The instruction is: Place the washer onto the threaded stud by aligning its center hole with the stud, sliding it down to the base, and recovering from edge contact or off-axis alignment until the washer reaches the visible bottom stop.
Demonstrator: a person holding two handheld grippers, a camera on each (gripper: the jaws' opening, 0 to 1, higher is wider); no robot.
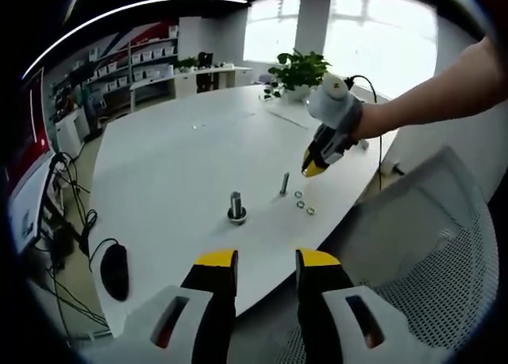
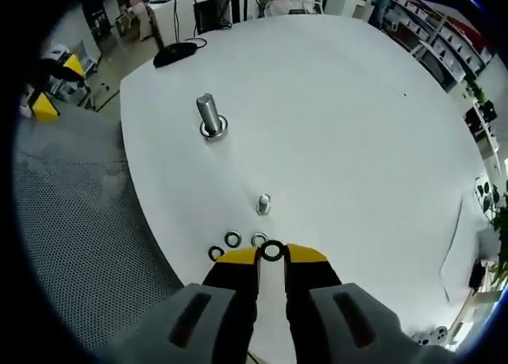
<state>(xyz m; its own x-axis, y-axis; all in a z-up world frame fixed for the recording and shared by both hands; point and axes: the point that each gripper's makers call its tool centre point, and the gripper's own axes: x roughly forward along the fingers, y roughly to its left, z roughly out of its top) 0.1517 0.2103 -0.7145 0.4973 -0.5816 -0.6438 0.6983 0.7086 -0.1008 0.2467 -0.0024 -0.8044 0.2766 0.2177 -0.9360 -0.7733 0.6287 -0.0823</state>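
Note:
A dark ring washer (image 2: 272, 250) sits pinched between the yellow tips of my right gripper (image 2: 272, 255), which is shut on it. In the left gripper view the right gripper (image 1: 312, 169) hangs above the white table (image 1: 175, 158), just right of a thin upright stud (image 1: 284, 183). That small stud (image 2: 263, 204) stands right ahead of the held washer. Three loose washers (image 2: 232, 239) lie near it, and they show as washers (image 1: 302, 204) beside the stud. A thicker stud (image 1: 236, 207) on a round base stands further off, seen as the thick stud (image 2: 208, 114). My left gripper (image 1: 267, 261) is open and holds nothing.
A black mouse (image 1: 115, 270) lies near the table edge. A grey mesh chair (image 1: 429, 245) stands beside the table. A potted plant (image 1: 300, 70) sits at the far end. A person's arm (image 1: 444, 94) holds the right gripper. The left gripper (image 2: 55, 82) shows over the chair.

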